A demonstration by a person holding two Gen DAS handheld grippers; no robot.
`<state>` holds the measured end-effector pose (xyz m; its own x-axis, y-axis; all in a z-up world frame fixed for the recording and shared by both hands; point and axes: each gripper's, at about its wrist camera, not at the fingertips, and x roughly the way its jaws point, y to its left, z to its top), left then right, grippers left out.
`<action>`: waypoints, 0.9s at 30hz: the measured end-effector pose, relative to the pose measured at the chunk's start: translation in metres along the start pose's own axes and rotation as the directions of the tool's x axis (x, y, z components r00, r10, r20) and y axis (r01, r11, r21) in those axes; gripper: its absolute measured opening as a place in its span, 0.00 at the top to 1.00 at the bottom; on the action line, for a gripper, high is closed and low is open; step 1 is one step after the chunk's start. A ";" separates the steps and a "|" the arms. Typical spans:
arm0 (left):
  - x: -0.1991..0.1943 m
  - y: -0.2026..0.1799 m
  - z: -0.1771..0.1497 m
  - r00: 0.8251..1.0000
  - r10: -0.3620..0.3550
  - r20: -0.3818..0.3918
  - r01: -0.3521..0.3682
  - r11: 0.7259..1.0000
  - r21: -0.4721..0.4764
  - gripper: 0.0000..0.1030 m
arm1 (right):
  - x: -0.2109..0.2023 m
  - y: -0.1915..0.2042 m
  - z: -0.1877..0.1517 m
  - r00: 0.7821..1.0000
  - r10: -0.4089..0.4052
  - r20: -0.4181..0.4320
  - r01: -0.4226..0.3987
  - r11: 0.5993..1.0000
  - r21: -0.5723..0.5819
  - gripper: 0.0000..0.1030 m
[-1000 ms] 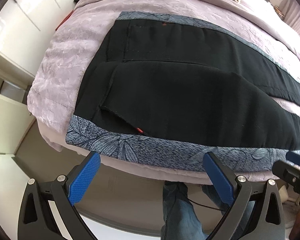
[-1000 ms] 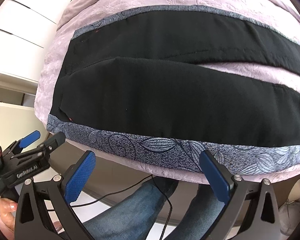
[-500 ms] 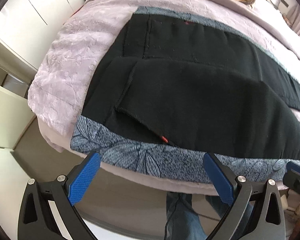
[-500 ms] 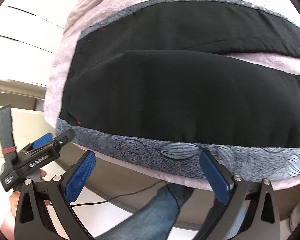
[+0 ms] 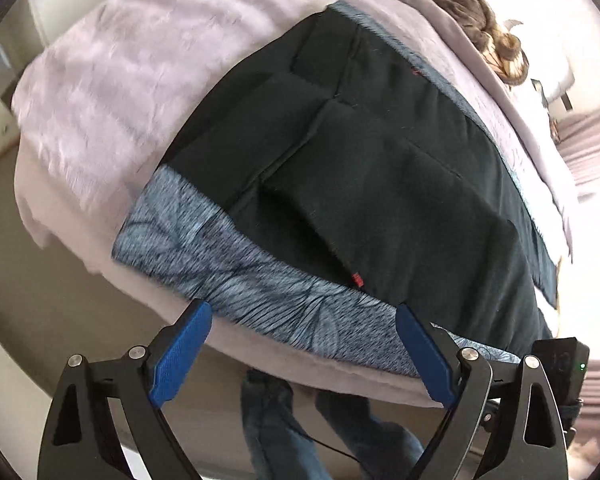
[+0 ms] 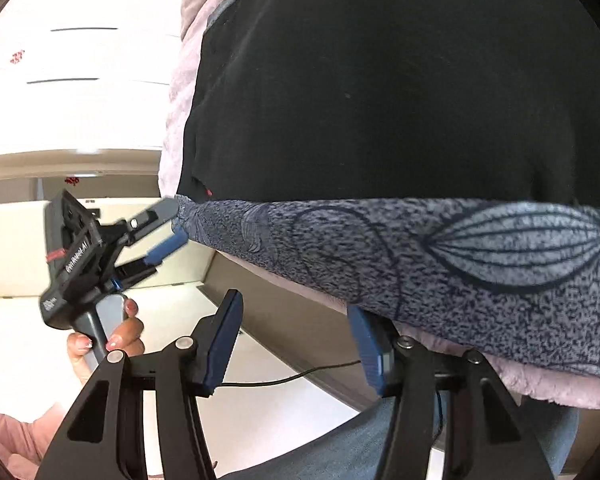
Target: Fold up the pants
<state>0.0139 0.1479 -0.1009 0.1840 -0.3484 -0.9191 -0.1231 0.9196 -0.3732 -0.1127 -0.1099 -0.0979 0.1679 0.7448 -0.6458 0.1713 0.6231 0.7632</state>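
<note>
The pants (image 5: 380, 168) ahead of the left claw (image 5: 302, 346) are matt black cloth with a faint nap; their side band (image 6: 440, 248), just above the right claw (image 6: 296, 344), is a speckled grey-blue knit with dark leaf lines. Beneath lies a bedspread (image 5: 112, 76) of soft, crinkled lilac cloth. Both claws are matt black plastic with bright metal screws — their pads (image 5: 182, 354) a ribbed blue.

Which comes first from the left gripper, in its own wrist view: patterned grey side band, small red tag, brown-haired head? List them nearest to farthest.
From the left gripper:
1. Patterned grey side band, directly ahead at the bed's near edge.
2. Small red tag, just beyond, on the black pants.
3. Brown-haired head, far upper right.
</note>
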 end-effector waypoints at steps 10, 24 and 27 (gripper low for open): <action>0.001 0.007 -0.008 0.998 -0.062 -0.009 0.062 0.996 -0.058 0.08 | -0.028 -0.016 0.019 0.976 0.142 0.166 -0.164 0.978 0.129 0.43; 0.013 -0.020 0.029 0.979 -0.194 0.069 0.205 0.951 -0.233 0.38 | -0.065 0.021 0.045 0.938 0.292 0.185 -0.312 0.946 0.085 0.79; 0.014 -0.019 0.038 0.982 -0.171 0.080 0.184 0.959 -0.213 0.56 | -0.064 0.006 0.037 0.953 0.246 0.178 -0.271 0.954 0.128 0.75</action>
<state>0.0556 0.1325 -0.1019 0.2802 -0.4843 -0.8288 -0.2923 0.7794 -0.5542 -0.0866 -0.1625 -0.0530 0.3746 0.8207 -0.4314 0.2424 0.3623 0.9000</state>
